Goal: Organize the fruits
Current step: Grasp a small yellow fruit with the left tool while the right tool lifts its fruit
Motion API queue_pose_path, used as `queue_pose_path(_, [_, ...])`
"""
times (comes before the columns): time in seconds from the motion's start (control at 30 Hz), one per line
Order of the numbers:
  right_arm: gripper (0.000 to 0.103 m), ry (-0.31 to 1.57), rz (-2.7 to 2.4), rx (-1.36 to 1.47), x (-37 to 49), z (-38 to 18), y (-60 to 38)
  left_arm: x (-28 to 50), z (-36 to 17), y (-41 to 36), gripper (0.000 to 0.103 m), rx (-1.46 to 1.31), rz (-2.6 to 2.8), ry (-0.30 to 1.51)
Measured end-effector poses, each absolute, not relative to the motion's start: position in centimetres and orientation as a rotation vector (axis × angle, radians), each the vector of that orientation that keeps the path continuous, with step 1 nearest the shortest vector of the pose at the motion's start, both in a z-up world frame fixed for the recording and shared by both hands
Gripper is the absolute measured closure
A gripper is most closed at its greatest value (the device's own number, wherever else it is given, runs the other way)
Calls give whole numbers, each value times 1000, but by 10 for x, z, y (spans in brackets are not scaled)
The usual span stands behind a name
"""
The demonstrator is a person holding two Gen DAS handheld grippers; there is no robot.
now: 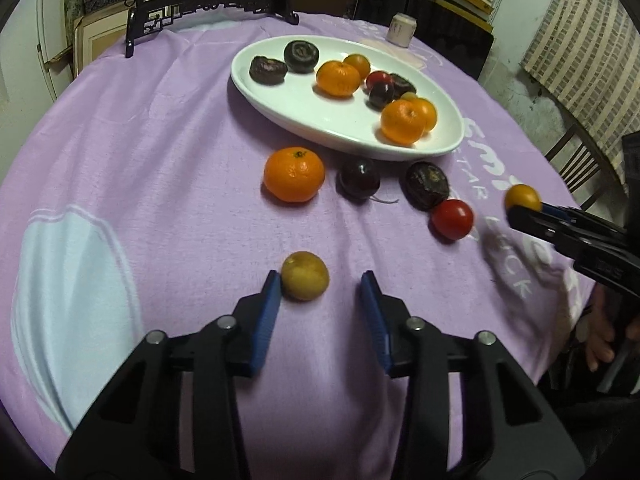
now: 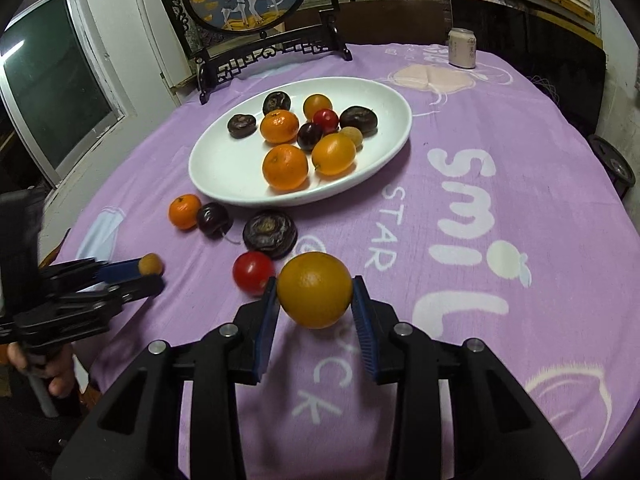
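Right gripper (image 2: pixel 314 300) closed on smooth orange fruit (image 2: pixel 314 289), lifted off purple cloth (image 2: pixel 500 240), well short of white plate (image 2: pixel 384 156).

Left gripper (image 1: pixel 320 286) wide open, empty; yellowish fruit (image 1: pixel 305 275) on cloth touching left pad (image 1: pixel 272 292).

Risks:
- round skin slips from pads in transit, rolls off table
- crowded plate: drop knocks fruit out
- lopsided closing nudges yellowish fruit away
- red tomato (image 2: pixel 253 273) just beside right gripper, easily bumped
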State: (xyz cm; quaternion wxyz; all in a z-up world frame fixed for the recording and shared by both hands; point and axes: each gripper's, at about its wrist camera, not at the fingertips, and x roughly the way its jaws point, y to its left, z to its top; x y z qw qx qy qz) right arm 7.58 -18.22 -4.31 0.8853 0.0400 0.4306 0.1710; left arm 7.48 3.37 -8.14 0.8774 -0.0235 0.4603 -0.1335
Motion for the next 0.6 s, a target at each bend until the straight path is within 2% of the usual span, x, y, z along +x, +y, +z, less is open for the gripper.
queue_pose_path(0.03, [66, 897, 359, 90, 74, -43, -184, 75, -81, 31, 68, -36, -273, 956])
queue_pose_path(0.07, [66, 897, 360, 94, 73, -43, -184, 75, -81, 29, 79, -28, -273, 957])
queue_pose_path(0.6, [66, 888, 419, 90, 78, -31, -171, 69, -52, 27, 79, -23, -306, 889])
